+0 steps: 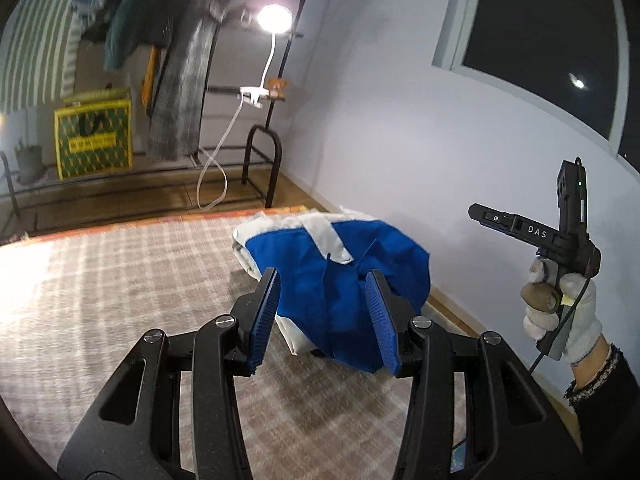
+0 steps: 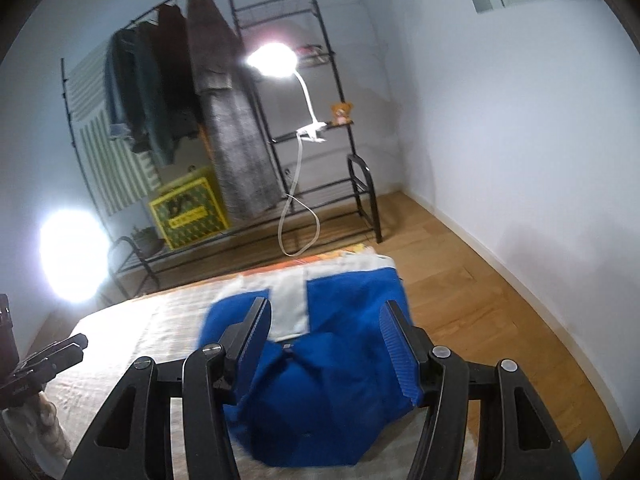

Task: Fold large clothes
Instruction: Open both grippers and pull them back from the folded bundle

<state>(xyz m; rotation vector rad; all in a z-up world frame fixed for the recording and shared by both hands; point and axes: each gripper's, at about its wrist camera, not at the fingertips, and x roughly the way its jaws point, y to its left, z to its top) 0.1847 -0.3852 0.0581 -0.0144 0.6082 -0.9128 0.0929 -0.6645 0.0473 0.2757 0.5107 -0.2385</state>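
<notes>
Lying folded: seemingly one blue-and-white garment (image 1: 340, 280)

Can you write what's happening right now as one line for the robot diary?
garment: blue-and-white garment bunched on checked rug | left hand-held gripper: open, empty | right hand-held gripper: open, empty

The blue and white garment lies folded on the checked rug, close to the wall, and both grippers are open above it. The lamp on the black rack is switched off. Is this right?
Not quite: the lamp on the black rack is switched on, glaring brightly in the right wrist view. The rest holds: the garment lies on the rug, with the left gripper and right gripper open.
</notes>
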